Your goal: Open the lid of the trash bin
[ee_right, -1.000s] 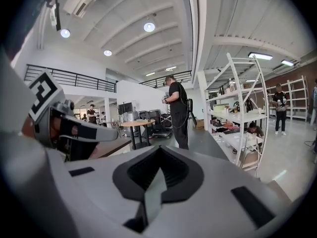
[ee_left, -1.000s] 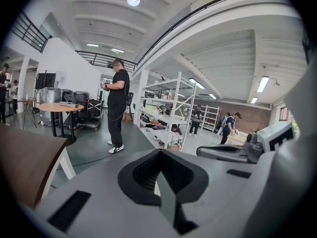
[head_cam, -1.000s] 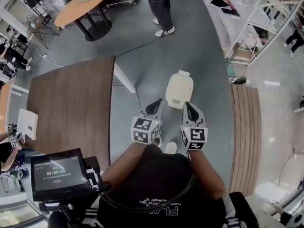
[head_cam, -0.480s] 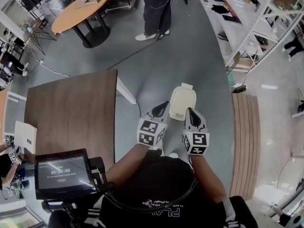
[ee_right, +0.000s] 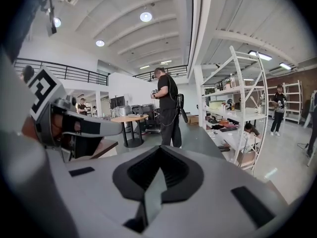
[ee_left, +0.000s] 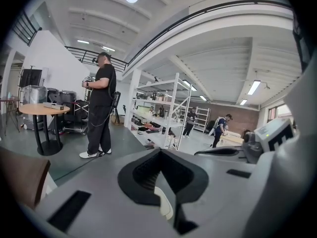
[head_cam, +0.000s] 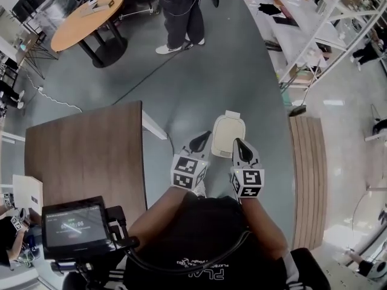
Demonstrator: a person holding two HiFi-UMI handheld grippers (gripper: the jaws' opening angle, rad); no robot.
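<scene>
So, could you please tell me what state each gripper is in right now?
Left gripper: shut, jaws together, holding nothing.
Right gripper: shut, jaws together, holding nothing.

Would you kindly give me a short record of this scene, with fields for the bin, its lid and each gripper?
Trash bin: cream, on the grey floor
Lid: appears down
Left gripper: jaws together, empty, pointing out into the room
Right gripper: jaws together, empty, also pointing out into the room
Contact with bin: none seen
Nearby: brown table, left of the bin
</scene>
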